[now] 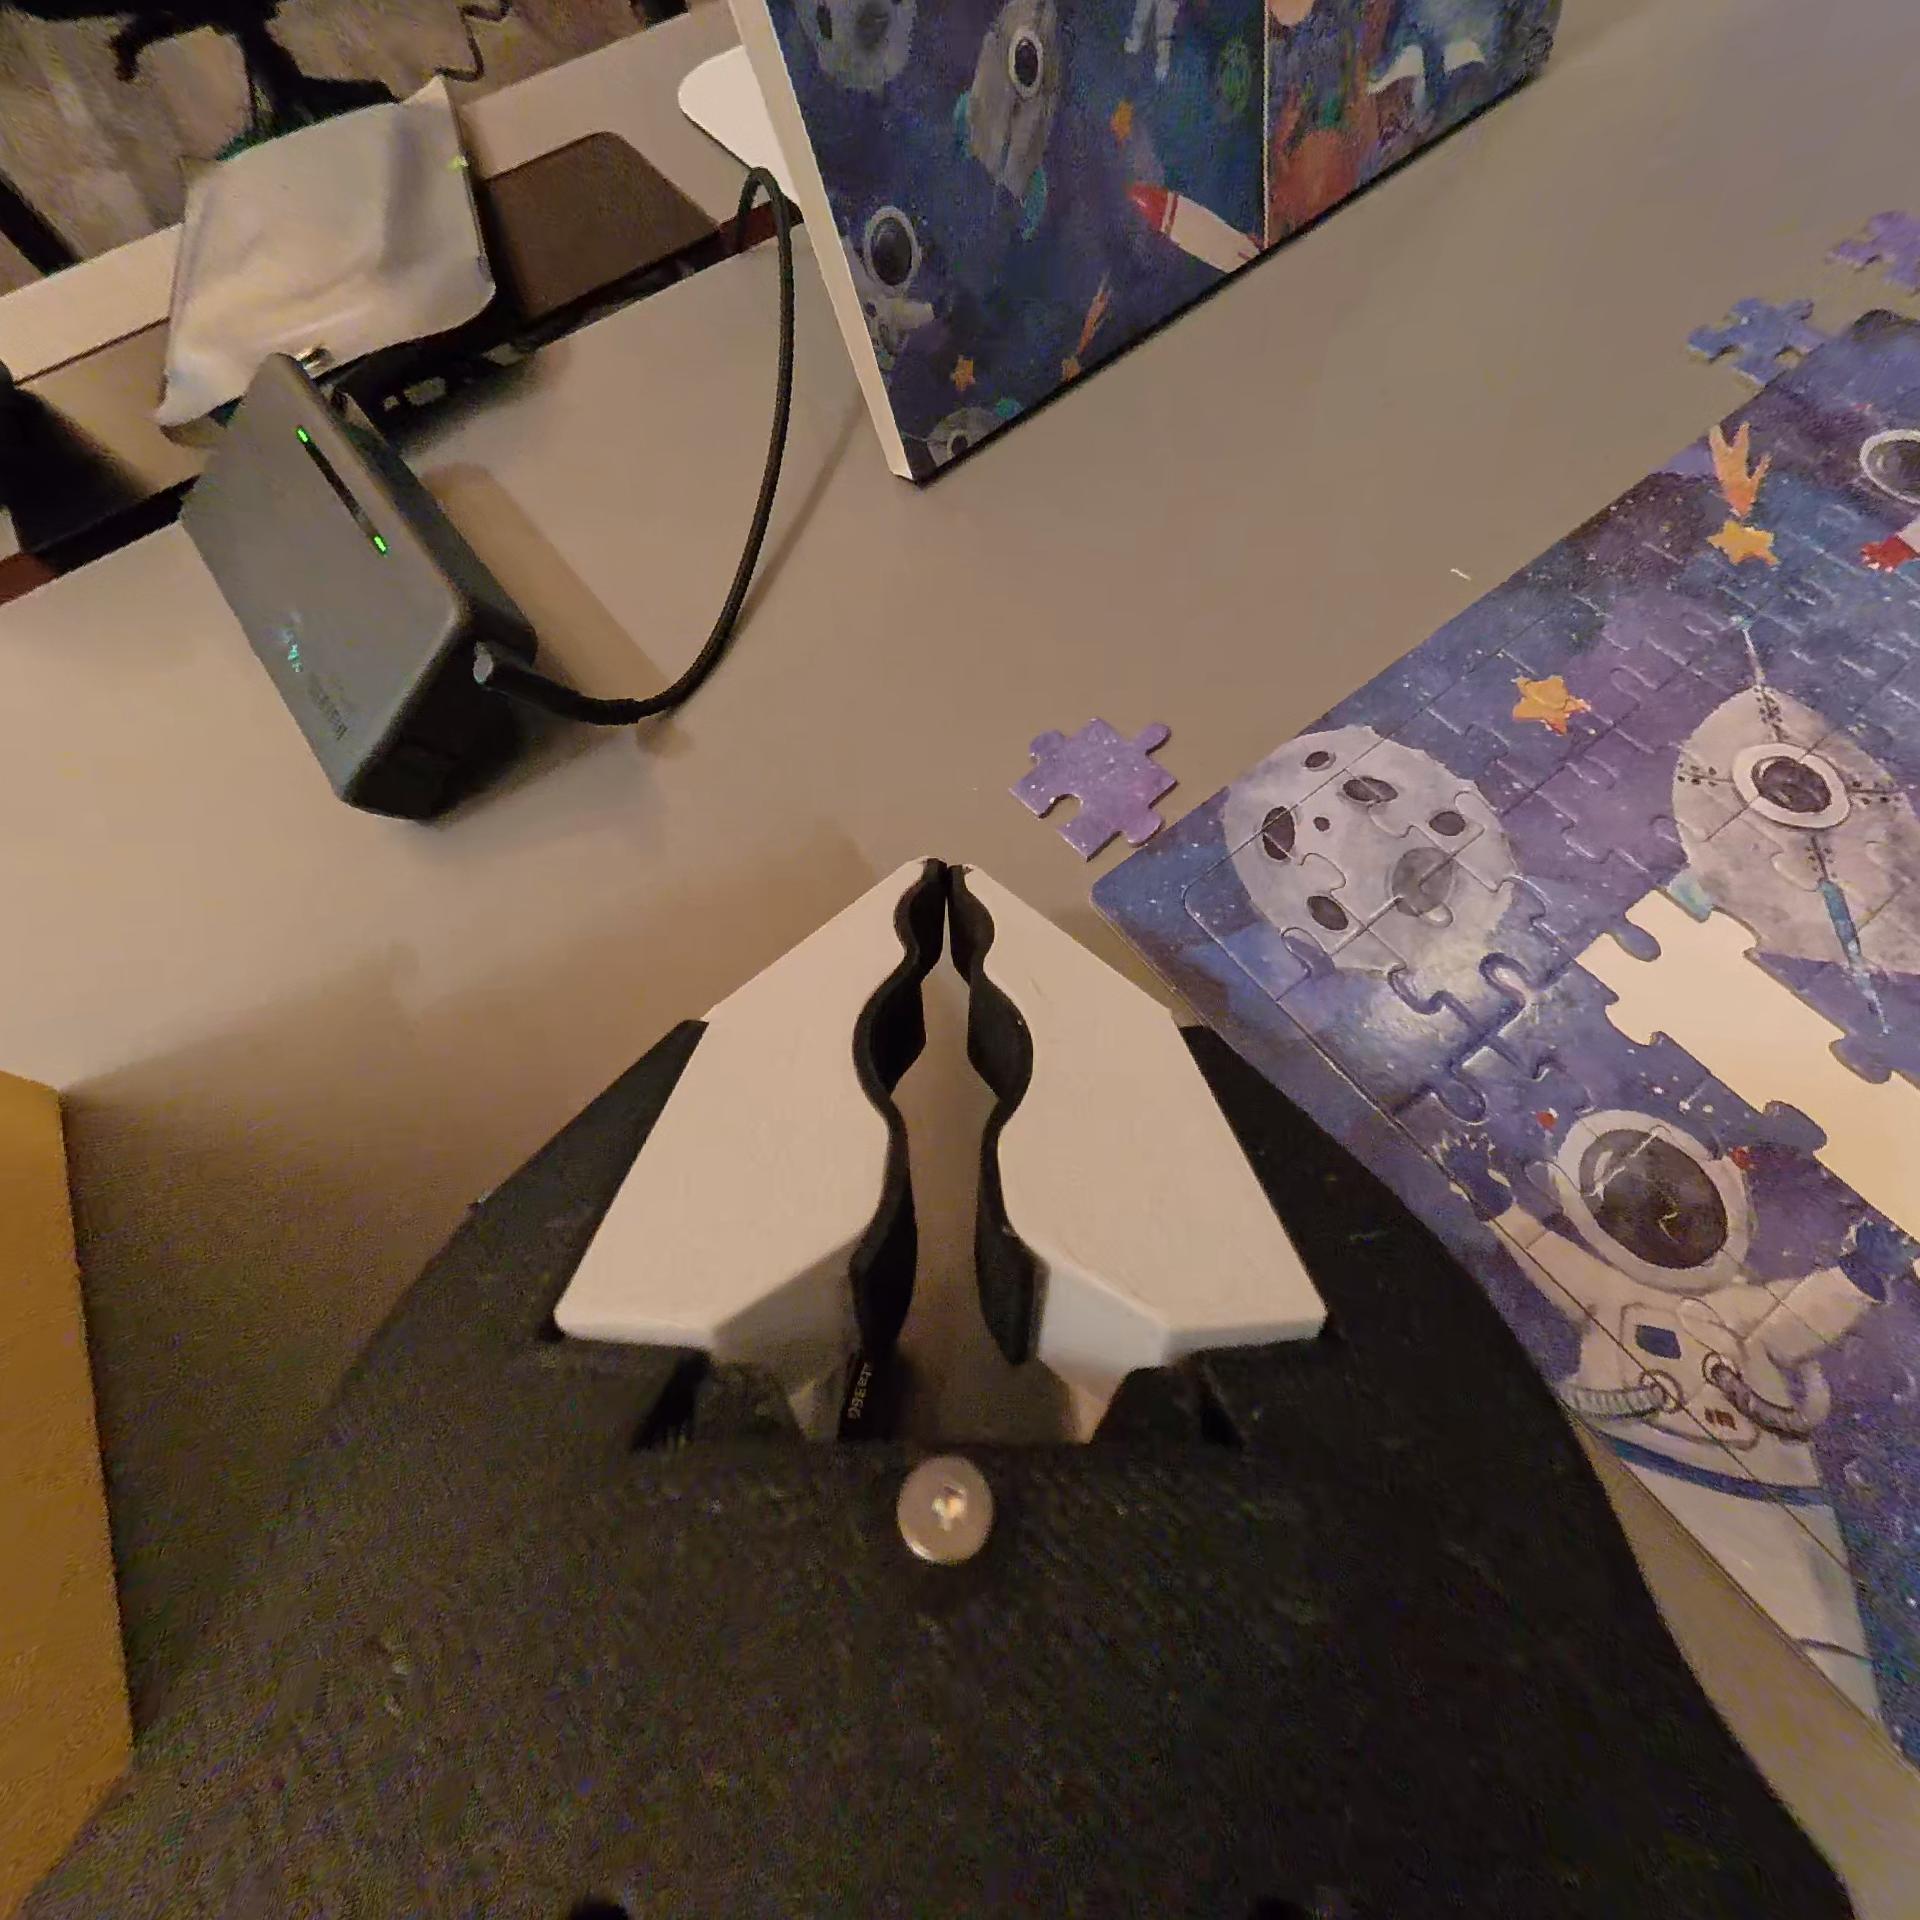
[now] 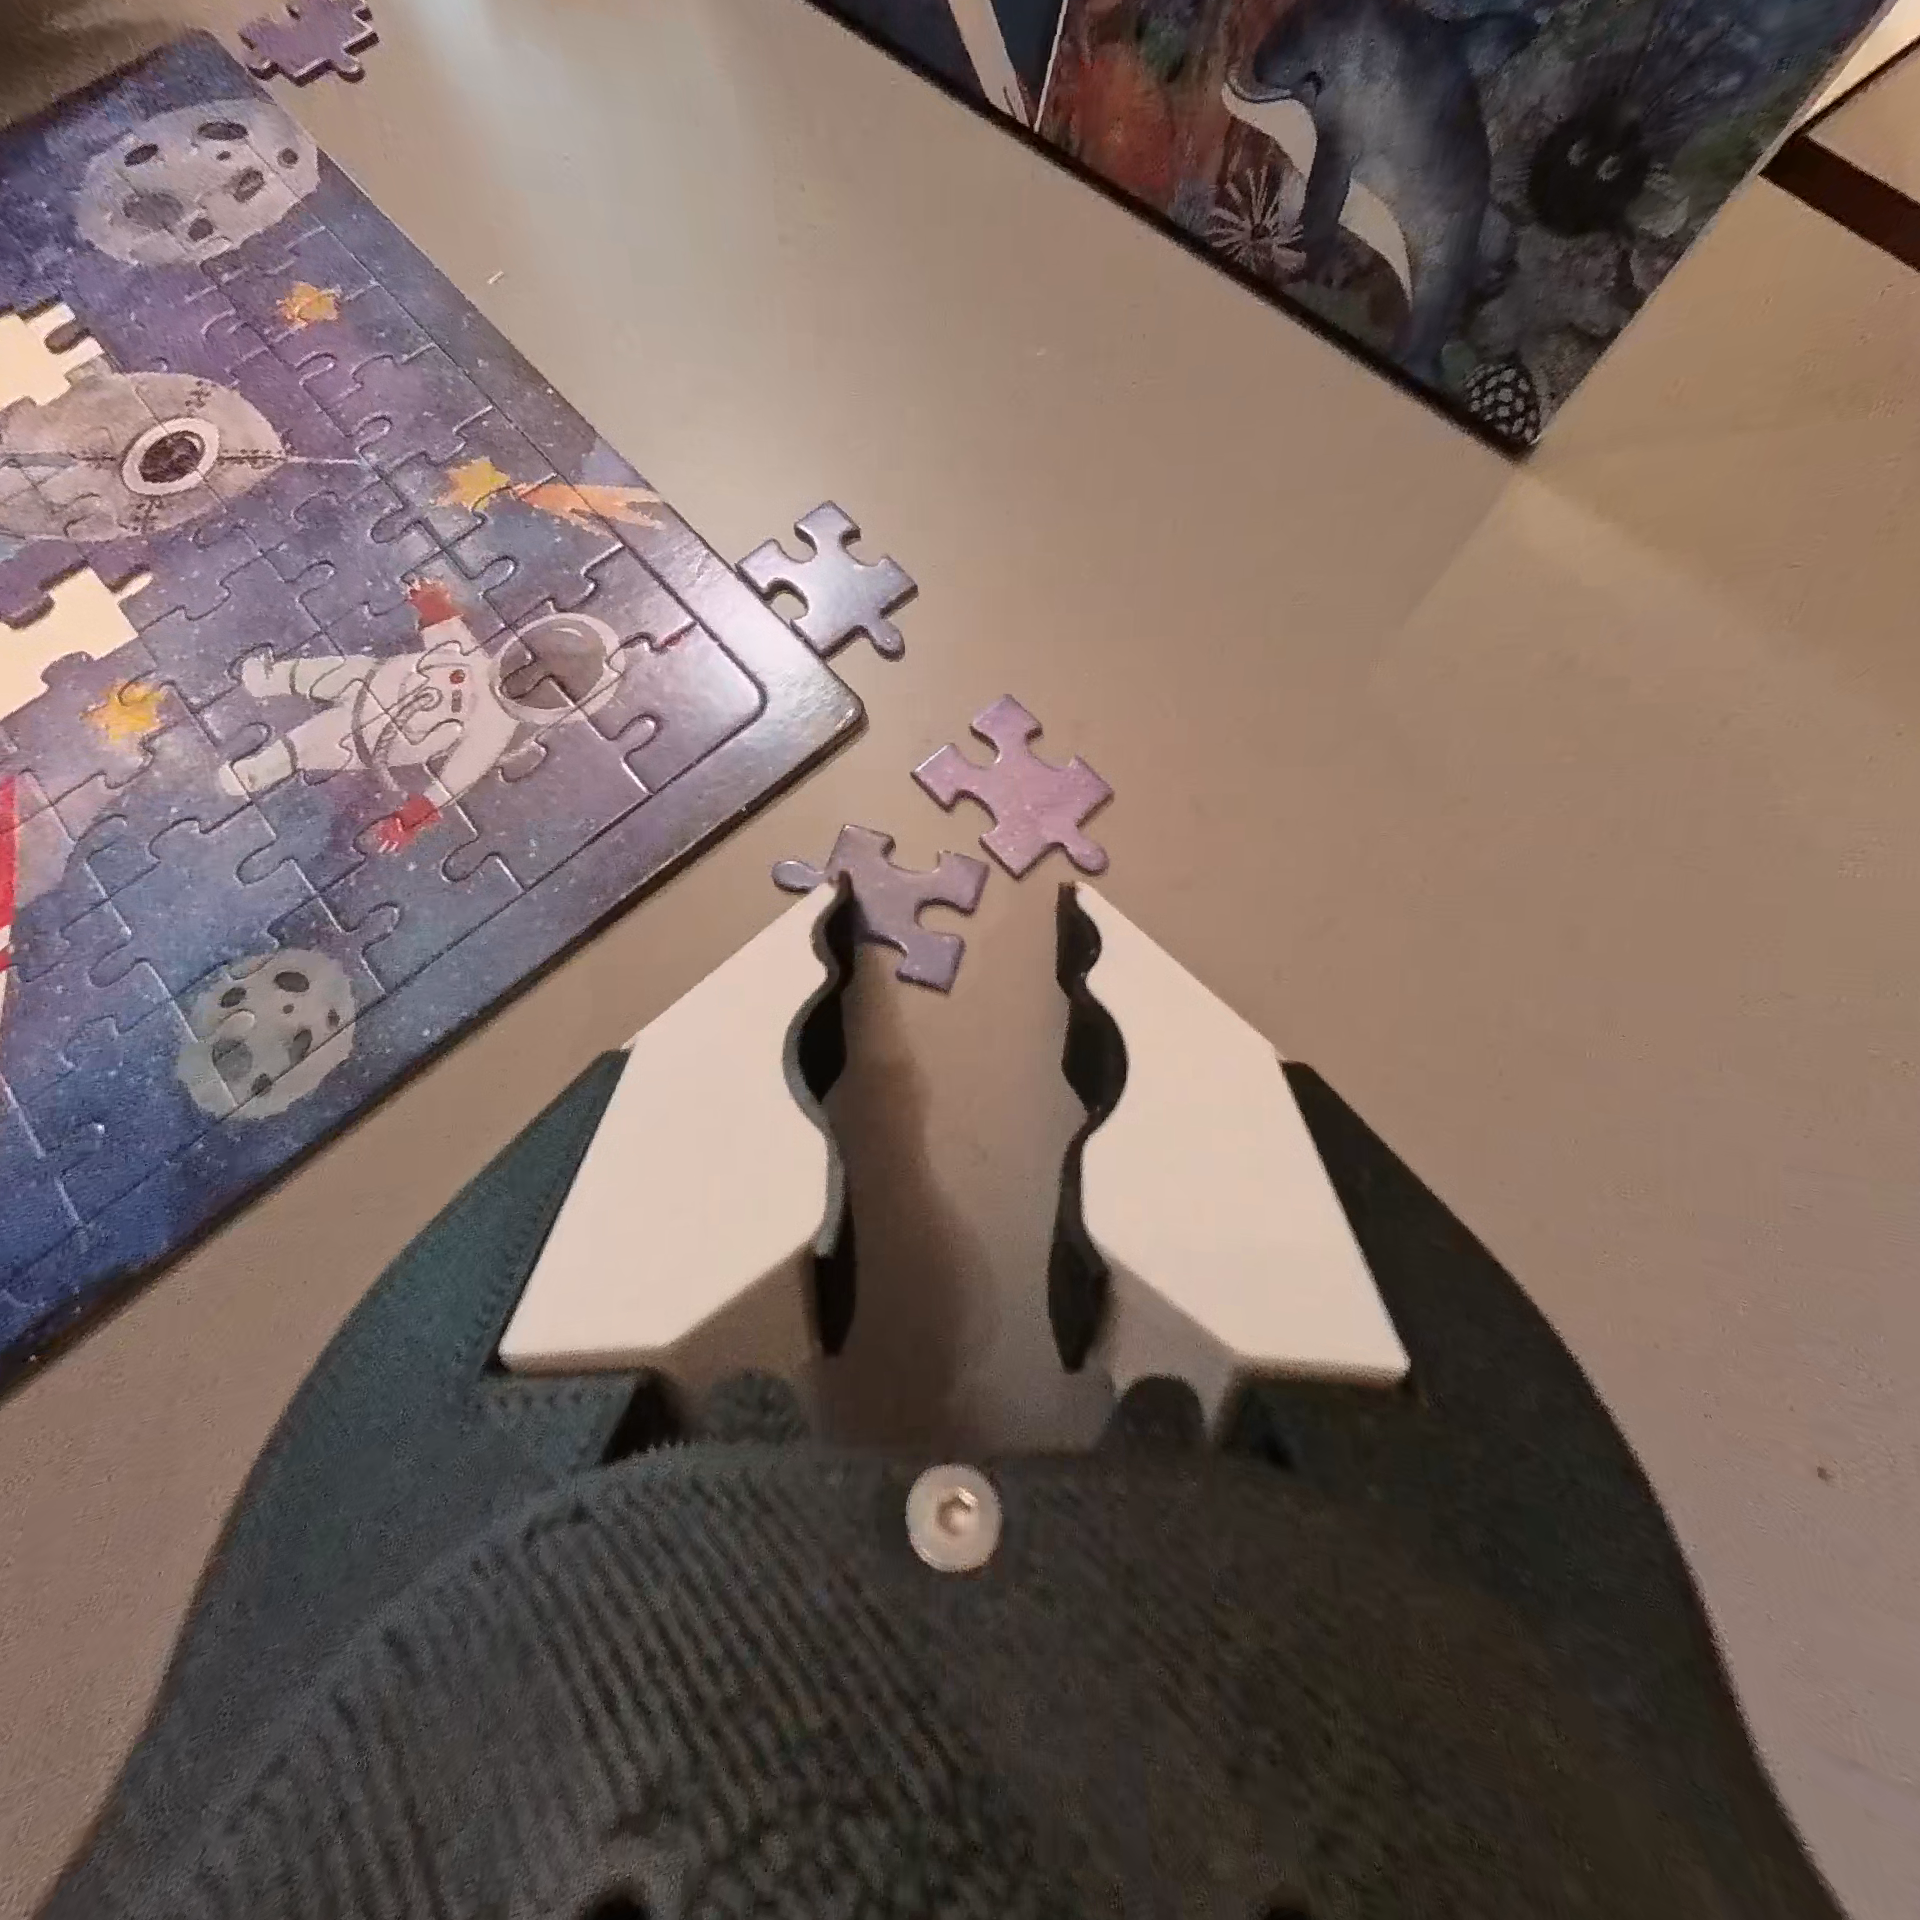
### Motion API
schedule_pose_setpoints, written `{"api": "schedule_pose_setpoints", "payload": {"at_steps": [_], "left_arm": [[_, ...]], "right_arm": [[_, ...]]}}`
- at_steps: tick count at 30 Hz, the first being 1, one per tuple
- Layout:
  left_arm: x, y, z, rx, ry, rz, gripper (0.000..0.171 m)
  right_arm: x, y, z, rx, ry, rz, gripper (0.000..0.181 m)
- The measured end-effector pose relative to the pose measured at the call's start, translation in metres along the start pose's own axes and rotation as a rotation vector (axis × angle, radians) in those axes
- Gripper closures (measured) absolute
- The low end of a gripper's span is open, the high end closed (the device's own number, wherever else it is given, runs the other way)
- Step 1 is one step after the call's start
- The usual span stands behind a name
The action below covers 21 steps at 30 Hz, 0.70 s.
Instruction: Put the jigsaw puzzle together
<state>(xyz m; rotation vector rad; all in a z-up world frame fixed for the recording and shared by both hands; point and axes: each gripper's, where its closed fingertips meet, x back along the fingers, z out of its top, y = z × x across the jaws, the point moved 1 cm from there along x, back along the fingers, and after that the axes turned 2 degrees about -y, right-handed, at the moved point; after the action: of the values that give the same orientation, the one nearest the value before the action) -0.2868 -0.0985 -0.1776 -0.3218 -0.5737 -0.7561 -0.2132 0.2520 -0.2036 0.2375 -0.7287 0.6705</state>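
A space-themed jigsaw puzzle board [image 1: 1558, 831] lies on the grey table, mostly filled, with bare white gaps [image 1: 1714, 997]; it also shows in the right wrist view [image 2: 312, 644]. My left gripper [image 1: 943, 871] is shut and empty, just left of the board's corner, near a loose purple piece [image 1: 1096, 784]. My right gripper [image 2: 956, 894] is open over the table right of the board. A loose purple piece [image 2: 904, 914] lies between its fingertips, touching the left one. A second piece [image 2: 1023, 790] lies just beyond, a third [image 2: 831, 577] at the board's edge.
A dark grey device [image 1: 343, 592] with green lights and a black cable [image 1: 769, 416] sits at the left. The illustrated puzzle box [image 1: 1091, 187] stands at the back, also in the right wrist view [image 2: 1403, 177]. More loose pieces [image 1: 1756, 332] lie beyond the board. A tan box edge [image 1: 42, 1403] is at the left. The gap from one gripper's tips to the other's is roughly 35 centimeters.
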Motion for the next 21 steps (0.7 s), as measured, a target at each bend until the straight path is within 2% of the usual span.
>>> {"api": "schedule_pose_setpoints", "payload": {"at_steps": [3, 6, 9, 13, 15, 19, 21], "left_arm": [[-0.001, 0.001, -0.001, -0.005, -0.008, -0.001, 0.171], [-0.002, 0.002, -0.002, -0.012, -0.011, -0.001, 0.171], [-0.004, 0.004, -0.002, -0.021, -0.02, -0.006, 0.171], [-0.007, 0.006, -0.007, -0.04, -0.048, -0.006, 0.171], [-0.009, 0.007, -0.009, -0.043, -0.062, -0.01, 0.171], [-0.01, 0.007, -0.01, -0.047, -0.071, -0.014, 0.171], [-0.01, 0.007, -0.01, -0.048, -0.073, -0.014, 0.171]], "right_arm": [[0.0, 0.003, 0.001, -0.008, 0.005, -0.015, 0.144], [0.002, 0.019, 0.008, -0.07, 0.044, -0.12, 0.146], [-0.001, 0.019, 0.015, -0.132, 0.069, -0.13, 0.138], [-0.012, 0.018, 0.013, -0.081, 0.005, -0.204, 0.134], [-0.015, 0.019, 0.014, -0.085, -0.005, -0.21, 0.139], [-0.014, 0.021, 0.013, -0.135, -0.003, -0.17, 0.165], [-0.014, 0.019, 0.013, -0.122, -0.005, -0.167, 0.166]]}}
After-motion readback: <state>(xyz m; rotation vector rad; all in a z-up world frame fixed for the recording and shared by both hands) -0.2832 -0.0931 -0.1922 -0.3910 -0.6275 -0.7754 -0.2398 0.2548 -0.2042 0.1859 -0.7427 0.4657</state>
